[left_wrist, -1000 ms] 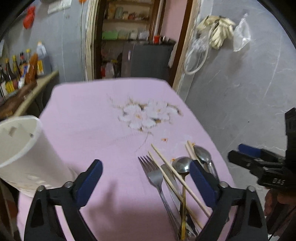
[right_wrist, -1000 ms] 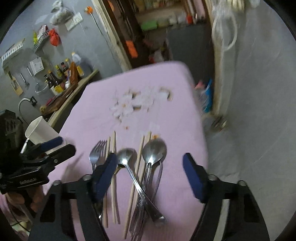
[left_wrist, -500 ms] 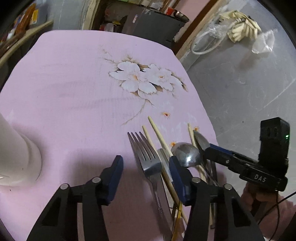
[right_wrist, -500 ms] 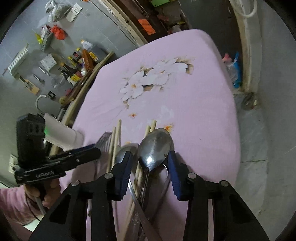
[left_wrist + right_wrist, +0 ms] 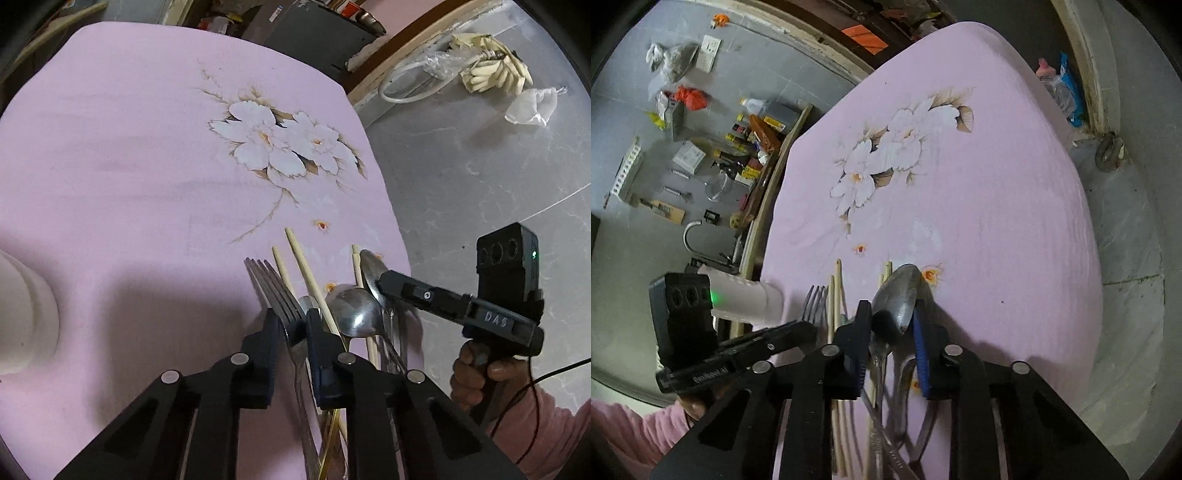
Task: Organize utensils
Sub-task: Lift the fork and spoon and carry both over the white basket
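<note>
A pile of utensils lies at the near right of the pink tablecloth [image 5: 129, 166]: a steel fork [image 5: 275, 291], wooden chopsticks [image 5: 308, 271] and spoons [image 5: 356, 312]. My left gripper [image 5: 291, 323] is shut on the fork at its neck. My right gripper [image 5: 892, 319] is shut on a large spoon [image 5: 899, 291], its bowl pinched between the pads; it also shows in the left wrist view [image 5: 382, 284]. The fork [image 5: 814, 301] and chopsticks [image 5: 834, 295] lie left of it. A white utensil cup [image 5: 22, 310] stands at the left, and shows in the right wrist view [image 5: 746, 299].
The cloth carries a white flower print [image 5: 280, 144]. The table's right edge drops to a grey tiled floor [image 5: 480, 166]. A shelf with bottles and clutter [image 5: 753, 133] runs along the table's left side. A doorway and dark cabinet stand beyond the far edge.
Both grippers came down onto the pile and closed. The left jaws narrowed and shut on the fork. The right jaws narrowed and shut on the large spoon.
</note>
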Demonstrator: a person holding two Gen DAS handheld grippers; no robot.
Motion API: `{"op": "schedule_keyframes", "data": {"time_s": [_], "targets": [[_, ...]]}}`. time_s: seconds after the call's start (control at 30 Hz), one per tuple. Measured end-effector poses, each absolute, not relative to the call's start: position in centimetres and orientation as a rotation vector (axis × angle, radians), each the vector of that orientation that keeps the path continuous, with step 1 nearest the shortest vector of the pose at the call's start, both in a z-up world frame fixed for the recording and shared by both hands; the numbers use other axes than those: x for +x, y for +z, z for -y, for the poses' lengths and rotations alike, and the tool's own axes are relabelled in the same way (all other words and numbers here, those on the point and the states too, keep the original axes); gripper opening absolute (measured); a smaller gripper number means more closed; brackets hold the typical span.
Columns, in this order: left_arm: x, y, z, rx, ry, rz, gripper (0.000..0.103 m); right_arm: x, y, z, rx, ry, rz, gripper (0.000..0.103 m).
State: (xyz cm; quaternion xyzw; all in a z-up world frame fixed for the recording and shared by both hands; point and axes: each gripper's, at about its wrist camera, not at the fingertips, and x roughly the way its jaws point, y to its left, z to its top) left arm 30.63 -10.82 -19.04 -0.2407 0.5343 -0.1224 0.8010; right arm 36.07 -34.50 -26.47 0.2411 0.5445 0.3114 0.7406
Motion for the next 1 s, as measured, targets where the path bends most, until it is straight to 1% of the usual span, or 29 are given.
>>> {"op": "schedule_keyframes", "data": {"time_s": [0.07,0.13,0.4,0.7,0.83,1.0], "targets": [[30.6,-18.8,11.3,-0.492,-0.262,-1.146,0.009,35.9,-26.1,34.4,0.546,0.687,-1.183,0.009],[30.4,-18.4,11.5,-0.475,-0.261,-1.147,0.008,35.7,-25.5,34.3,0.552,0.692,-1.176,0.005],[28.6,-15.4,11.7,-0.445,-0.283,-1.065,0.006,33.2,-23.0,34.9,0.581,0.684,-1.09,0.002],[24.1,-10.0,10.6,-0.388,-0.228,-0.889,0.003,27.4,-15.7,33.4,0.425,0.534,-0.836,0.002],[22.4,-7.2,9.6,-0.355,-0.246,-0.815,0.003,24.6,-11.6,32.8,0.45,0.473,-0.696,0.002],[20.6,-3.0,6.4,-0.364,-0.302,-0.715,0.003,23.7,-7.1,30.4,0.513,0.537,-0.559,0.002]]}}
